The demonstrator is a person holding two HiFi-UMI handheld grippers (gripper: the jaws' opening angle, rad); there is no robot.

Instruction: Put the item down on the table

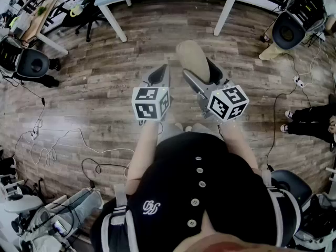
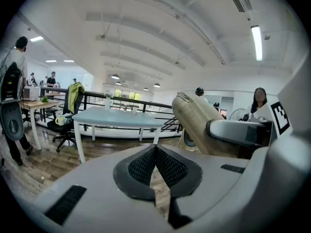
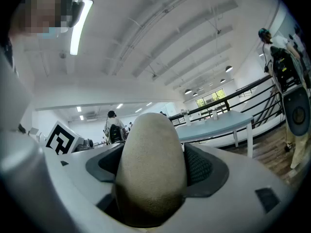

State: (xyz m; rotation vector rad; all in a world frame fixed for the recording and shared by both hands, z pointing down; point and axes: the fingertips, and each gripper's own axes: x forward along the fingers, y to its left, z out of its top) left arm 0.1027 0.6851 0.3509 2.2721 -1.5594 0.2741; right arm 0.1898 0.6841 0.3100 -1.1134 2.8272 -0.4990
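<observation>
A: How will the item (image 3: 150,169) handle?

B: It's a tan, rounded oblong with a grainy skin that looks like cloth. I'd guess it's light and a bit soft. It shouldn't be slippery or fragile, and it's bulky for the jaws.

A: Where should it be gripped?

B: Across the flanks at the thick lower part. That's where the right gripper (image 1: 206,76) has it now. The jaws stand wide, nearly as far as they go, with a pad pressed on each side. The item fills the gap between them, and its rounded end sticks out well past the tips.

A: Is the grip secure?

B: It looks so, since the pads wrap its sides. With that much overhang it could tip forward if the squeeze eases early, though that's only my guess.

A: And the left gripper (image 2: 155,152)?

B: Its jaws are closed tip to tip with nothing between them. The item sits just off to their right, not touching.

A: Where's the surface (image 2: 116,118)?

B: It's ahead of both jaws and well apart from them, with only wood floor (image 1: 105,88) beneath them. The item isn't over the surface yet, so the put-down hasn't started. The jaws should open only once its underside rests on the surface.
</observation>
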